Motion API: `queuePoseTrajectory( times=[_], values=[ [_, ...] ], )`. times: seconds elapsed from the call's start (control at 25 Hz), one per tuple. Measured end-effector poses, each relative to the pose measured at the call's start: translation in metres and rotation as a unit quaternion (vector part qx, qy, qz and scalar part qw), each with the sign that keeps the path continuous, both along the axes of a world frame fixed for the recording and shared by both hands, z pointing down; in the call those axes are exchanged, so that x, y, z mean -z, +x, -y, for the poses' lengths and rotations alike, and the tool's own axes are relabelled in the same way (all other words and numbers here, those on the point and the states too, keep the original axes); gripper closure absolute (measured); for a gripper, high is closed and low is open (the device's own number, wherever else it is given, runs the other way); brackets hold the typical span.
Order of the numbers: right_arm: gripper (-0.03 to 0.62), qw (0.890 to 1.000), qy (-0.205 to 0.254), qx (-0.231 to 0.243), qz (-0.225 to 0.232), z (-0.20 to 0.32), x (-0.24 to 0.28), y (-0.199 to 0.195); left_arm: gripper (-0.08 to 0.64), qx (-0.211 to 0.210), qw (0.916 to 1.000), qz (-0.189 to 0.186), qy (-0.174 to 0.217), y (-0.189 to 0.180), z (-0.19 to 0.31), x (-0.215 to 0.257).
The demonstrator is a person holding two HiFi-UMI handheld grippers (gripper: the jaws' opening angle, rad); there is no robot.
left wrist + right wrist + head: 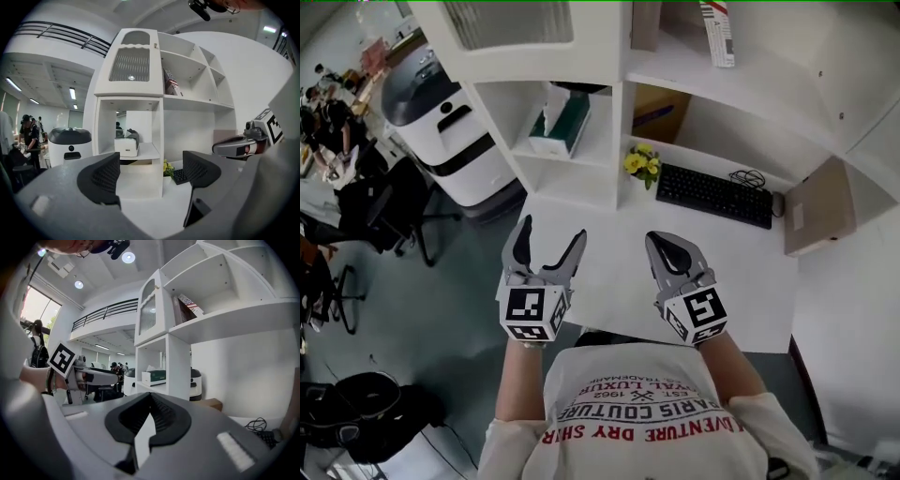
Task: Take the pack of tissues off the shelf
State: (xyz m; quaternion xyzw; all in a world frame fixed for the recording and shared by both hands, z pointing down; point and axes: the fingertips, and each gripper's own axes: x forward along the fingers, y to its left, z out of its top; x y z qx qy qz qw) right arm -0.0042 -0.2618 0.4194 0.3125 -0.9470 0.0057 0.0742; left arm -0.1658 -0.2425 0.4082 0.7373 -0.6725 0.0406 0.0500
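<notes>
The pack of tissues [561, 122] is a white and dark green box with a tissue sticking out of its top. It lies in the low left compartment of the white shelf unit [619, 131]. It also shows in the left gripper view as the tissue pack [127, 144], and in the right gripper view as the tissue pack [154, 376]. My left gripper [548, 246] hovers over the white desk's front left corner, open and empty, well short of the shelf. The left gripper [152, 176] points toward that compartment. My right gripper [672, 251] is beside it, shut and empty, as the right gripper [151, 401] view confirms.
A black keyboard [713, 195] and yellow flowers [642, 164] sit on the desk [609, 281] under the shelf. A cardboard box [659, 111] fills the neighbouring compartment. A white and grey machine [441, 117] stands left of the shelf, with chairs and people beyond.
</notes>
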Motion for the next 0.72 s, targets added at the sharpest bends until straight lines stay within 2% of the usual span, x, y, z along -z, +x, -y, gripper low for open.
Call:
queuePoseTrajectory(
  times=[0.2, 0.4, 0.6, 0.72],
  values=[
    [0.591, 0.999, 0.005, -0.047, -0.004, 0.019, 0.006, -0.019, 0.115, -0.028, 0.9996, -0.005, -0.003, -0.024, 0.042, -0.003],
    [0.591, 0.997, 0.006, -0.079, -0.009, 0.033, 0.007, -0.041, 0.097, -0.052, 0.9984, 0.007, -0.021, -0.045, 0.077, -0.014],
    [0.591, 0.995, 0.002, -0.102, -0.012, 0.043, 0.000, -0.065, 0.074, -0.056, 0.9979, 0.006, -0.030, -0.066, 0.109, -0.026],
    [0.591, 0.993, -0.002, -0.116, -0.018, 0.051, -0.007, -0.074, 0.072, -0.060, 0.9977, -0.008, -0.032, -0.075, 0.128, -0.029]
  ],
)
